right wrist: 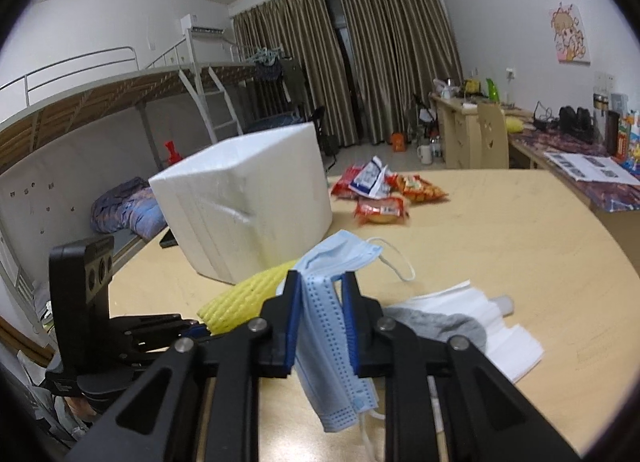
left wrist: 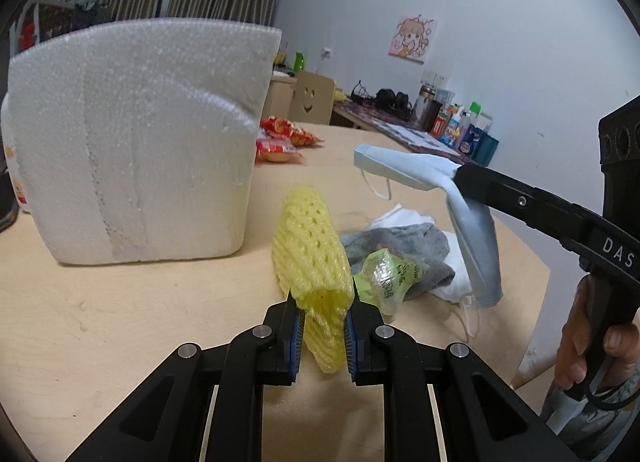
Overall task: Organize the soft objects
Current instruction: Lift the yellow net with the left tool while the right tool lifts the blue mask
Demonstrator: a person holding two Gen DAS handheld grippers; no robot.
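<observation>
On a pale wooden table (left wrist: pixel 120 322), the left gripper (left wrist: pixel 322 336) pinches a yellow foam net sleeve (left wrist: pixel 310 246) between its blue pads, the sleeve standing up from the jaws and leaning toward a white foam box (left wrist: pixel 132 142) just beyond it. The right gripper (right wrist: pixel 320 326) is clamped on a folded light-blue face mask (right wrist: pixel 324 342), which drapes over and below the pads with its white ear loops (right wrist: pixel 394 258) hanging free; seen from the left wrist view, the mask (left wrist: pixel 460 198) is lifted clear of the tabletop, bent over the gripper's tip. A person's hand (left wrist: pixel 588 342) grips the handle of that right tool at the table's edge. Beneath and between the two grippers lies a small heap of soft things: a grey sock (left wrist: pixel 400 242), a crumpled green plastic bag (left wrist: pixel 386 272) and white folded masks (right wrist: pixel 496 326), touching one another. The foam box (right wrist: pixel 248 198) stands open-topped on the left part of the table, with red snack packets (right wrist: pixel 384 190) scattered behind it, well apart from the heap. Striped curtains (right wrist: pixel 380 62), a bunk bed (right wrist: pixel 100 102) and a cluttered desk (right wrist: pixel 580 150) fill the room behind.
</observation>
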